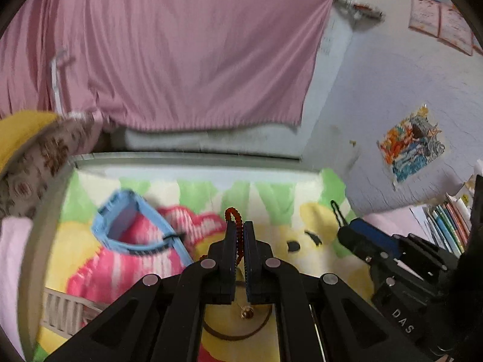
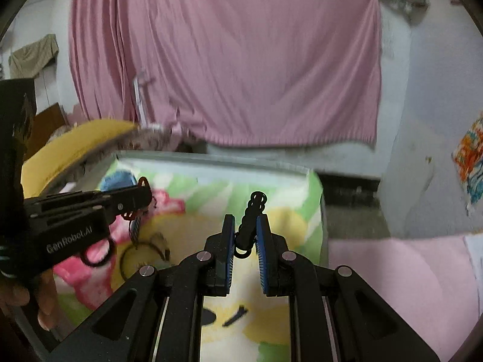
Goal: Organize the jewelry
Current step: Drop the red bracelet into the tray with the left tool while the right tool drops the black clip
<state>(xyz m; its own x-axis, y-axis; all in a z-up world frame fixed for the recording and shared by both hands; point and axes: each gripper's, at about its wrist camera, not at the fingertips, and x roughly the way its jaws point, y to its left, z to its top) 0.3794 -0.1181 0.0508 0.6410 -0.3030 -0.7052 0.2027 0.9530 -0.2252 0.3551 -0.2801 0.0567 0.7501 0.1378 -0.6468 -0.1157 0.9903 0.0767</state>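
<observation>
My left gripper [image 1: 240, 232] is shut on a red beaded bracelet [image 1: 236, 218], whose loop sticks up past the fingertips; it also shows in the right wrist view [image 2: 142, 194]. My right gripper [image 2: 246, 226] is shut on a black beaded bracelet [image 2: 252, 214], which rises between the blue pads. That gripper and its black loop show at the right of the left wrist view [image 1: 339, 212]. Both are held above a cartoon-print cloth [image 1: 311, 220]. A blue fabric pouch [image 1: 132, 223] lies open on the cloth to the left. A small gold pendant on a thin ring [image 1: 247, 313] lies below my left gripper.
A black hair tie [image 2: 96, 253] and a dark thin ring [image 2: 145, 250] lie on the cloth. A yellow cushion [image 1: 21, 132] sits at the left. A pink curtain [image 1: 181, 45] hangs behind. Books [image 1: 449, 223] stand at the right. A slatted tray [image 1: 65, 310] lies at the lower left.
</observation>
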